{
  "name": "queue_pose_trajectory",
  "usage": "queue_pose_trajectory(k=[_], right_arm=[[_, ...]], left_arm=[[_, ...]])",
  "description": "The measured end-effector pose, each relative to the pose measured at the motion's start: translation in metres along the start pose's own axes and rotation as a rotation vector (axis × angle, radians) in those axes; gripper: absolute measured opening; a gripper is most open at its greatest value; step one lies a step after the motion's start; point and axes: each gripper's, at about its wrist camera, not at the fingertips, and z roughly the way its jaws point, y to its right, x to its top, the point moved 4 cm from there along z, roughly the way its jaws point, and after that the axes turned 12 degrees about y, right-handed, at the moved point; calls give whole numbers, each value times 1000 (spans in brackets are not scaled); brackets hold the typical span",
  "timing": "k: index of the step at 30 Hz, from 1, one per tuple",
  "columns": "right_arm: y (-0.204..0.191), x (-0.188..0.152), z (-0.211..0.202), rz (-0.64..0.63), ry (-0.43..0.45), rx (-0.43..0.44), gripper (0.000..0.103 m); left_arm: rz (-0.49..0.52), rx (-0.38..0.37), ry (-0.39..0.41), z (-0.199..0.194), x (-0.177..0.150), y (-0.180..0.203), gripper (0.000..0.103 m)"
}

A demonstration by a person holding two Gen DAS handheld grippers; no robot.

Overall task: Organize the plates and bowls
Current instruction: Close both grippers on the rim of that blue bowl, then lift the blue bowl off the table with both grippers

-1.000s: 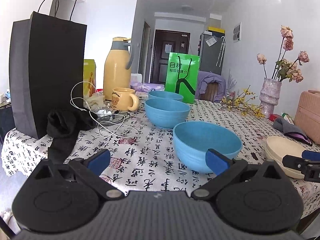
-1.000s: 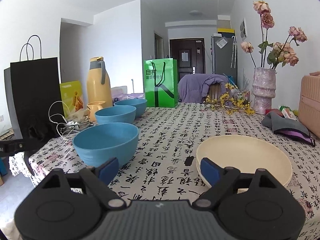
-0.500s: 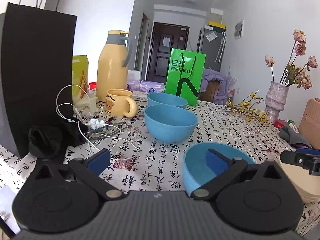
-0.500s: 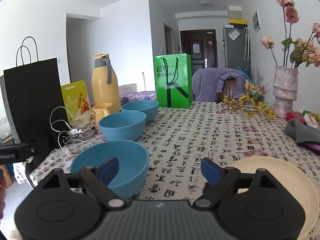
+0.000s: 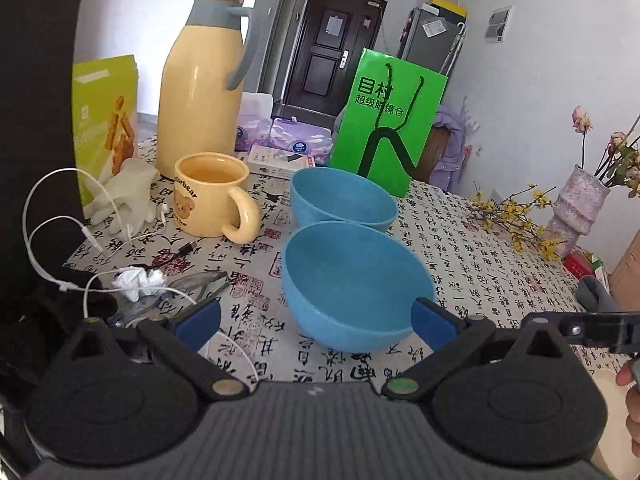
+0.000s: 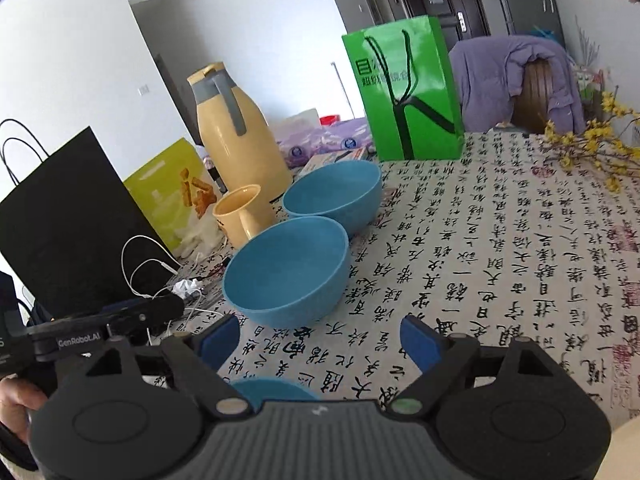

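Note:
Two blue bowls stand in a row on the script-printed tablecloth. The nearer bowl sits just past my left gripper, which is open, its right fingertip overlapping the bowl's right rim. The farther bowl stands behind it. In the right wrist view the same nearer bowl and farther bowl lie ahead of my right gripper. Its jaws are closing slightly, with only cloth between them. A third blue bowl peeks out under that gripper.
A yellow mug, yellow thermos, white cables, a black bag and a green bag crowd the left and back. Vase with flowers at right. A cream plate's edge shows at bottom right.
Both grippers moved forward and left over the table. The nearest blue bowl slid below both views, the cream plates dropped out to the right, and the middle bowl now fills the centre.

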Motion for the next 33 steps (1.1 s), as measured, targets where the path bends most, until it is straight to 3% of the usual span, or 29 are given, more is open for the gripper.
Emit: queue_pose_trajectory(k=[6, 9, 13, 17, 19, 21, 28, 33], right_arm=[[12, 12, 83, 0, -141, -17, 71], [19, 15, 116, -17, -191, -31, 58], [28, 16, 146, -1, -230, -40, 43], [31, 15, 161, 12, -244, -27, 34], [31, 15, 165, 11, -249, -22, 26], [31, 14, 168, 12, -254, -19, 16], [29, 14, 162, -38, -257, -60, 10], [28, 24, 142, -52, -223, -68, 6]], left_arm=[[-62, 0, -85, 56, 8, -15, 102], [-73, -22, -122, 75, 7, -17, 91], [-101, -8, -188, 97, 3, -22, 59], [-119, -13, -223, 112, 0, -25, 45], [-116, 8, -243, 117, -2, -27, 25], [-122, 9, -274, 120, -3, -28, 16], [-87, 17, -309, 112, -3, -17, 11], [-59, 7, -267, 93, 11, -3, 9]])
